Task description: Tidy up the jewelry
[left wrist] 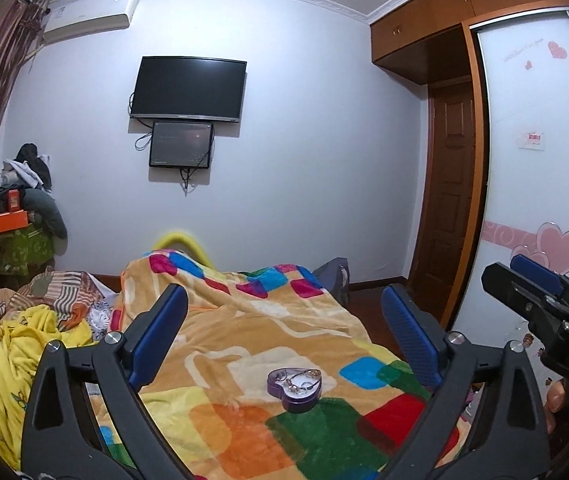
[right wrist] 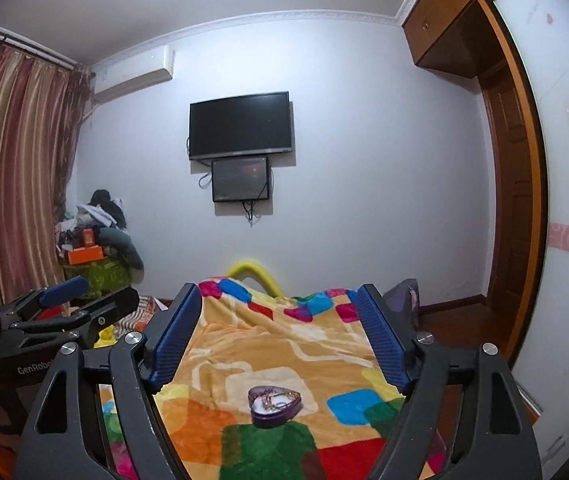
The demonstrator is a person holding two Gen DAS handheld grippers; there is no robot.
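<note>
1. A bed takes up the lower middle of both views, covered by an orange blanket (left wrist: 244, 344) with coloured squares of blue, red, green and pink; a crumpled yellow cloth (left wrist: 16, 360) lies at its left side.
2. On the far wall hang a dark television (right wrist: 240, 124) and, just below it, a smaller dark screen (right wrist: 240, 180); an air conditioner (left wrist: 88, 16) sits high on the left, beside striped curtains (right wrist: 16, 160).
3. The left gripper (left wrist: 284, 336) hangs above the blanket with its 2 blue-padded fingers spread wide and nothing between them; the right gripper (right wrist: 278, 336) hangs likewise, fingers wide apart and holding nothing.
4. A purple heart-shaped tin (left wrist: 295, 389) rests lidless on the blanket, below and between each gripper's fingers, touching neither; its point faces the near edge of the bed and its 2 lobes face the far wall, so its long axis runs roughly toward the cameras.
5. Inside the tin lies jewelry (right wrist: 271, 400): a tangle of gold chain and pale rings, too small to tell apart.
</note>
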